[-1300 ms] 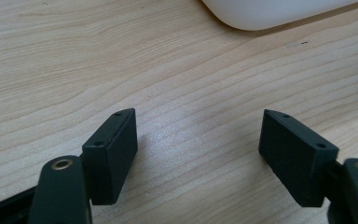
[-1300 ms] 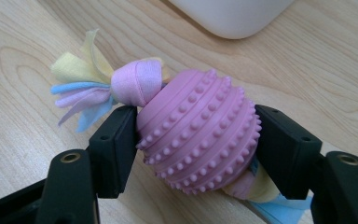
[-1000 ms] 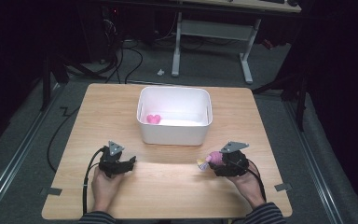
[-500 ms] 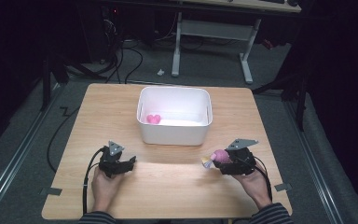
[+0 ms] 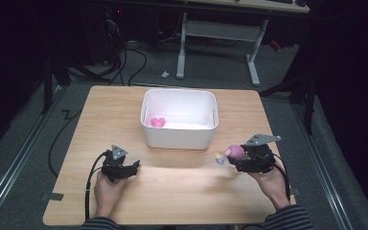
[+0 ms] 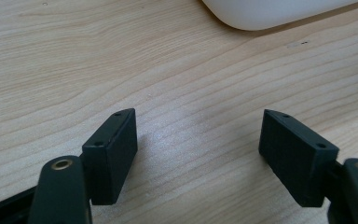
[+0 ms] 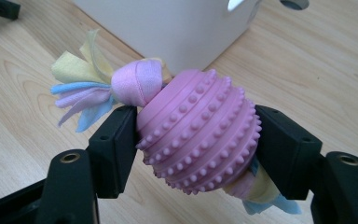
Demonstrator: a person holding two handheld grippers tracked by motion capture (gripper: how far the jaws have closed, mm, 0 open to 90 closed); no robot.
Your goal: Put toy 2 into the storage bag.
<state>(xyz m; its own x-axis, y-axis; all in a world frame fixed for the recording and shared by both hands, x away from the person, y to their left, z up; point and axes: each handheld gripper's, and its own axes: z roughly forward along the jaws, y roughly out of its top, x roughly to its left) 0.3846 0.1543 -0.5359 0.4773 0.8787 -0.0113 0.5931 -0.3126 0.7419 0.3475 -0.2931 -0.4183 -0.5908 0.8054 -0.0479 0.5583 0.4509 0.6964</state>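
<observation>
A studded pink ball toy [image 7: 198, 130] with fabric tassels is clamped in the right gripper [image 5: 243, 160] near a white bin [image 5: 179, 139]; the left gripper [image 5: 133, 168] is held open over the wooden table [image 5: 182, 191].

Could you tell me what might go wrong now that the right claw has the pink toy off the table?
The toy is a rounded, knobbly ball pinched by the right claw at its sides, so it might roll out. Its fabric tassels hang loose and could catch the bin rim. The bin is close ahead; a low carry may bump its wall.
</observation>
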